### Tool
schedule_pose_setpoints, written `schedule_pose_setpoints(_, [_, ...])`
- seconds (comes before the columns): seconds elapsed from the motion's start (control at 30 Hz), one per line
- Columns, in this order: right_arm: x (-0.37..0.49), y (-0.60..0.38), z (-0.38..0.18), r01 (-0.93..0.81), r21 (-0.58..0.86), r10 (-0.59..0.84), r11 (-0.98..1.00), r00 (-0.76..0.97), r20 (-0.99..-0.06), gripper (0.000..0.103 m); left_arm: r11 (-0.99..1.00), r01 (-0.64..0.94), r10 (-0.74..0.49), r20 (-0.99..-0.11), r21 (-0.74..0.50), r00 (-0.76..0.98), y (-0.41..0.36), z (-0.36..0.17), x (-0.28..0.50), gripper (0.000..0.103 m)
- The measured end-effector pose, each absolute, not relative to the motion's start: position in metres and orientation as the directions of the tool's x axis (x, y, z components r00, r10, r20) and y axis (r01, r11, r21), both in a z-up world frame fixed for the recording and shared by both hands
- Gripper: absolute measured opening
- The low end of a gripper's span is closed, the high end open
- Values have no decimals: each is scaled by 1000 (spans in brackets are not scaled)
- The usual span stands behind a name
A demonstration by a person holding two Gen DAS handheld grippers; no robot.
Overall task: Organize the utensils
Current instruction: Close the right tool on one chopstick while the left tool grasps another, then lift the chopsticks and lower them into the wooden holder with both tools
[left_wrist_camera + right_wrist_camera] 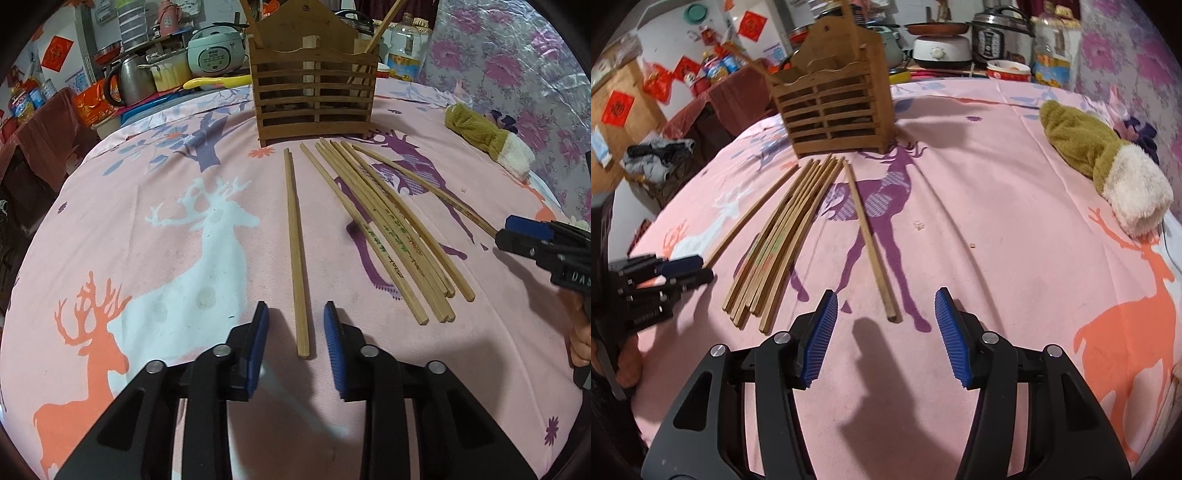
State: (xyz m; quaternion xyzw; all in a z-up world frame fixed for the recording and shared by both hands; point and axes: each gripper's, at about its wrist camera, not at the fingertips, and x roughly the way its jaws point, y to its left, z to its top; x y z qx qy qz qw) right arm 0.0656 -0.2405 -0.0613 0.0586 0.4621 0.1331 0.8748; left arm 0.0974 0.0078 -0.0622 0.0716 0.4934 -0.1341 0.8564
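A slatted wooden utensil holder (314, 92) stands at the far side of the pink deer cloth; it also shows in the right wrist view (834, 110). Several wooden chopsticks (388, 232) lie in a loose bundle in front of it, also in the right wrist view (775, 243). A single chopstick (297, 251) lies apart; its near end sits between the open jaws of my left gripper (295, 312). Another lone chopstick (871, 240) ends just ahead of my open, empty right gripper (884, 301). The right gripper also shows in the left wrist view (517, 230), the left gripper in the right wrist view (698, 269).
A green and white plush cloth (1104, 166) lies at the right side of the table. Behind the table's far edge stand a rice cooker (216, 51), a kettle (129, 77), an oil bottle (406, 51) and pots (1001, 37). A floral covering (517, 74) is at the right.
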Motion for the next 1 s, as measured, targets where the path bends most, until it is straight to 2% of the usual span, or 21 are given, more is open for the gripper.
schedule_pose_setpoints(0.07, [67,-235,-66,-190,202,273,961,520,-809,38,955,296,-159,-864,-12,478,9,-62,98,24])
schedule_pose_setpoints(0.13, [67,-233,-69,-185,177,249,967,516,-820,33,957,289,-160,-864,-18,478,11,-62,99,21])
schedule_pose_setpoints(0.2, [67,-236,-69,-175,175,241,969,517,-821,22,962,272,-149,-864,-14,480,14,-62,101,17])
schedule_pose_setpoints(0.23, [68,-238,-70,-164,172,234,971,518,-823,12,965,263,-144,-865,-14,481,16,-62,102,16])
schedule_pose_setpoints(0.27, [68,-239,-70,-159,173,231,972,518,-824,9,968,249,-138,-865,-15,483,19,-62,104,16])
schedule_pose_setpoints(0.33, [69,-241,-70,-155,181,236,971,517,-823,9,977,213,-101,-864,7,494,24,-62,107,16])
schedule_pose_setpoints(0.43, [69,-239,-70,-159,167,227,973,518,-825,10,980,200,-112,-866,-14,488,30,-62,110,16])
schedule_pose_setpoints(0.6, [68,-235,-70,-173,143,214,974,520,-827,12,973,225,-66,-858,58,509,20,-62,104,17])
schedule_pose_setpoints(0.67, [68,-235,-70,-172,144,214,974,520,-827,9,970,232,-63,-856,68,513,18,-63,103,15])
schedule_pose_setpoints(0.77, [68,-234,-70,-171,144,214,975,522,-826,9,969,244,-88,-858,45,507,18,-62,102,8])
schedule_pose_setpoints(1.0, [63,-237,-56,-171,148,222,974,592,-775,8,974,225,-131,-812,1,569,25,-44,96,6])
